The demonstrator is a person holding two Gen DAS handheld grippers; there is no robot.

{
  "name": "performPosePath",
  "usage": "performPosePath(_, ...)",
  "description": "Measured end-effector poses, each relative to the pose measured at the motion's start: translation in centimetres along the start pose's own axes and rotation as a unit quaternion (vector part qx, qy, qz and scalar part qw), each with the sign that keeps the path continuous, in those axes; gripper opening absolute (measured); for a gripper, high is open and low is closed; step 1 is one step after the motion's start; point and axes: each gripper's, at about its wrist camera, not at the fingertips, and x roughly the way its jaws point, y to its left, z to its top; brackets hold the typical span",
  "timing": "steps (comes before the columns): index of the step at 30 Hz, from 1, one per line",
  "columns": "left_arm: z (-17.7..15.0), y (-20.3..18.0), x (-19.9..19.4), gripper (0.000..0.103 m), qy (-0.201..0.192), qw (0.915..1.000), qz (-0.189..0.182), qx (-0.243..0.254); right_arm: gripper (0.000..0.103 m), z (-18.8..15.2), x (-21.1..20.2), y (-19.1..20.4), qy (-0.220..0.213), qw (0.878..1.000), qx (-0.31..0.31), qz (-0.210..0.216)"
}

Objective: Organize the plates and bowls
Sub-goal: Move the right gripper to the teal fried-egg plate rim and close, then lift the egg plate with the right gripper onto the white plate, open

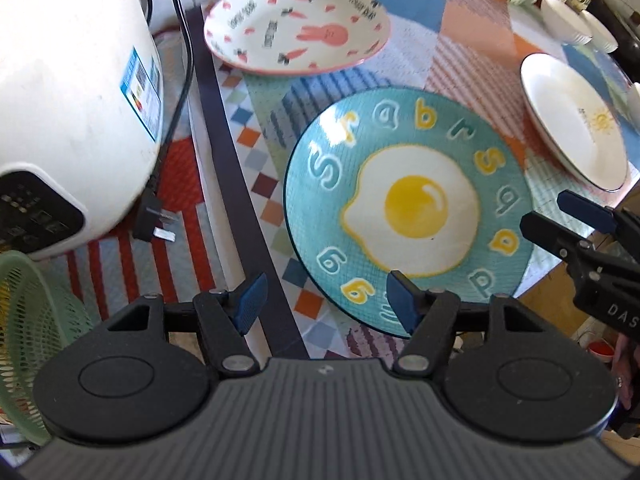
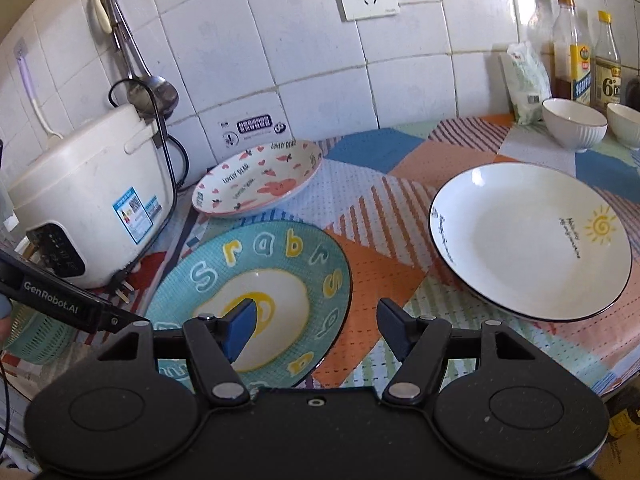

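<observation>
Teal ceramic plate w/ fried-egg print is sitting flat on the patchwork cloth, pink bunny plate behind it, white sun-print plate to its right, two white ribbed bowls far back. I'm guessing teal one goes first: I'm aiming to slide one finger under the near rim, other on top, pinching gently so glaze doesn't slip. Left gripper is hovering low over the near-left rim, jaws apart, nothing held. Right gripper is straddling the right rim, also wide apart, tilted down
</observation>
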Motion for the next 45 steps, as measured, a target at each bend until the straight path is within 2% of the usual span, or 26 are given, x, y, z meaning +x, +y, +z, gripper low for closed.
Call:
performPosePath(2, 0.0, 0.4, 0.8, 0.06, 0.006, 0.9999, 0.0, -0.012, 0.071, -0.1, 0.8, -0.2, 0.014, 1.0, 0.008, 0.0)
performPosePath(4, -0.1, 0.3, 1.3, 0.045, -0.002, 0.9997, 0.026, -0.004, 0.071, -0.2, 1.3, -0.4, 0.02, 1.0, 0.015, 0.002)
performPosePath(5, -0.1, 0.2, 1.5, 0.045, -0.001, 0.9995, 0.031, 0.005, 0.071, -0.2, 1.6, -0.5, 0.024, 0.999, 0.021, 0.004)
performPosePath(8, 0.0, 0.7, 1.9, 0.043, 0.005, 0.9999, 0.01, -0.01, 0.067, -0.1, 2.5, -0.9, 0.042, 0.998, 0.038, 0.006)
performPosePath(12, 0.2, 0.8, 2.3, 0.022, 0.009, 0.9996, -0.023, -0.011, 0.053, -0.2, 3.3, -1.2, 0.067, 0.996, 0.053, 0.025)
performPosePath(14, 0.3, 0.5, 2.4, 0.023, 0.01, 0.9998, -0.017, -0.003, 0.047, -0.1, 3.7, -1.9, 0.079, 0.991, 0.095, 0.046)
performPosePath(15, 0.4, 0.5, 2.4, 0.023, 0.01, 0.9998, -0.017, -0.004, 0.037, -0.1, 3.9, -1.9, 0.088, 0.99, 0.101, 0.047)
performPosePath(17, 0.5, 0.6, 2.6, 0.023, 0.011, 0.9997, -0.02, -0.006, 0.026, 0.0, 4.4, -1.7, 0.105, 0.99, 0.085, 0.04)
performPosePath(21, 0.9, 1.0, 3.2, 0.025, 0.015, 0.9992, -0.03, -0.023, 0.02, 0.2, 4.5, -2.2, 0.113, 0.988, 0.095, 0.046)
performPosePath(25, 1.1, 1.2, 3.6, 0.027, 0.017, 0.9987, -0.035, -0.035, 0.019, 0.1, 4.6, -2.5, 0.111, 0.987, 0.103, 0.051)
performPosePath(30, 1.4, 0.7, 3.4, 0.028, 0.019, 0.9991, -0.023, -0.031, 0.02, 0.4, 4.6, -2.5, 0.117, 0.987, 0.093, 0.058)
performPosePath(36, 1.9, 1.1, 2.2, 0.027, 0.015, 0.9978, -0.044, -0.047, 0.021, 1.2, 3.8, -2.6, 0.104, 0.989, 0.064, 0.081)
performPosePath(45, 3.1, -2.8, -0.8, 0.028, -0.011, 0.9992, -0.034, -0.015, 0.022, 2.6, 1.2, -3.9, 0.086, 0.992, 0.021, 0.09)
